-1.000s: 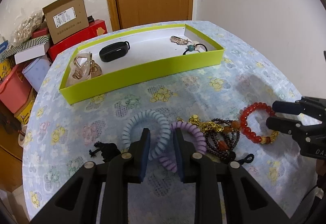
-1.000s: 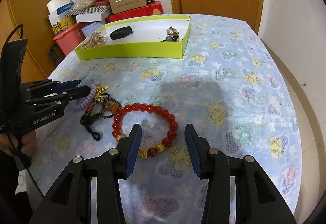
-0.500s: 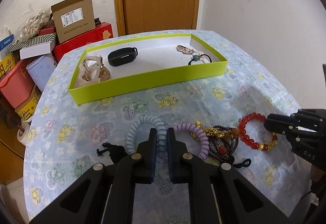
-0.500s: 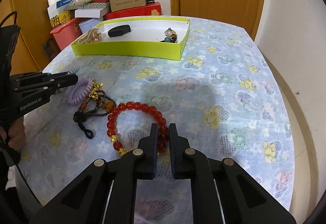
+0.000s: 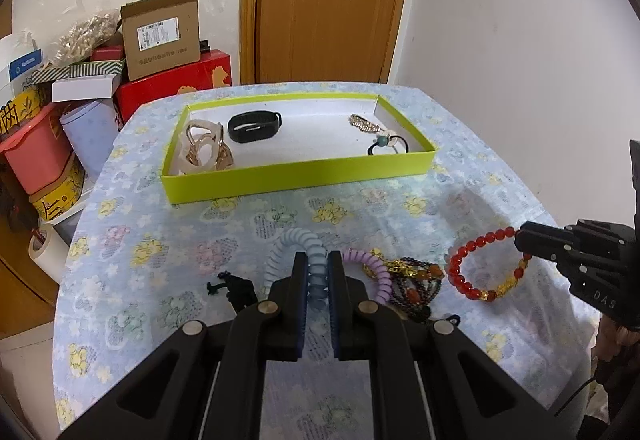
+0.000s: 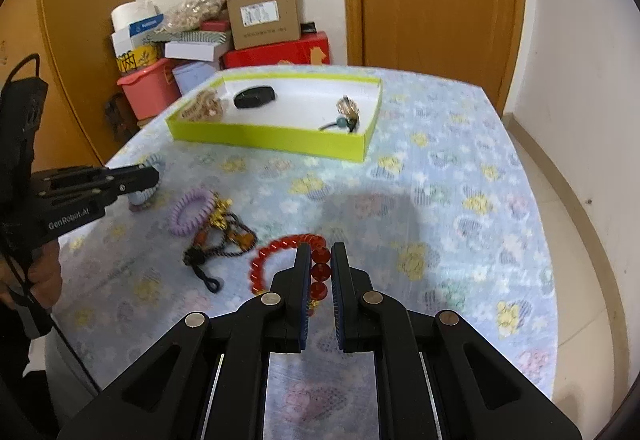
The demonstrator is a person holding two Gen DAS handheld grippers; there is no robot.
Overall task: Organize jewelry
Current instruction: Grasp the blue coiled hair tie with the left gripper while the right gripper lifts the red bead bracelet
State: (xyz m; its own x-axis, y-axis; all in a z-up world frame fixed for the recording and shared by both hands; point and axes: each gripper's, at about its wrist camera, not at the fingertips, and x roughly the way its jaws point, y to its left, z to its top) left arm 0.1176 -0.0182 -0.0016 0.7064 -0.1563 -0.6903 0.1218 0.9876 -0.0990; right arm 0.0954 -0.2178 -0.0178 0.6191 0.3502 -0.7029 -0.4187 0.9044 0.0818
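My left gripper (image 5: 318,260) is shut on the pale blue spiral hair tie (image 5: 296,244) and holds it off the table; it also shows in the right wrist view (image 6: 146,176). My right gripper (image 6: 321,254) is shut on the red bead bracelet (image 6: 280,246), which hangs lifted in the left wrist view (image 5: 480,264). A purple spiral hair tie (image 5: 374,266), a gold charm piece (image 5: 400,267) and a dark bead bracelet (image 5: 416,286) lie together on the flowered cloth. The lime-green tray (image 5: 296,170) at the far side holds a black band (image 5: 254,126), a pale hair claw (image 5: 202,148), a gold chain and a black hair elastic.
A small black item (image 5: 236,286) lies on the cloth left of my left gripper. Stacked boxes (image 5: 160,36) and a pink bin (image 5: 38,152) stand beyond the table's far left edge. A wooden door (image 5: 324,4) is behind the table.
Both grippers closed, the left on the blue spiral hair tie and the right on the red bracelet, and both have lifted their items off the cloth.
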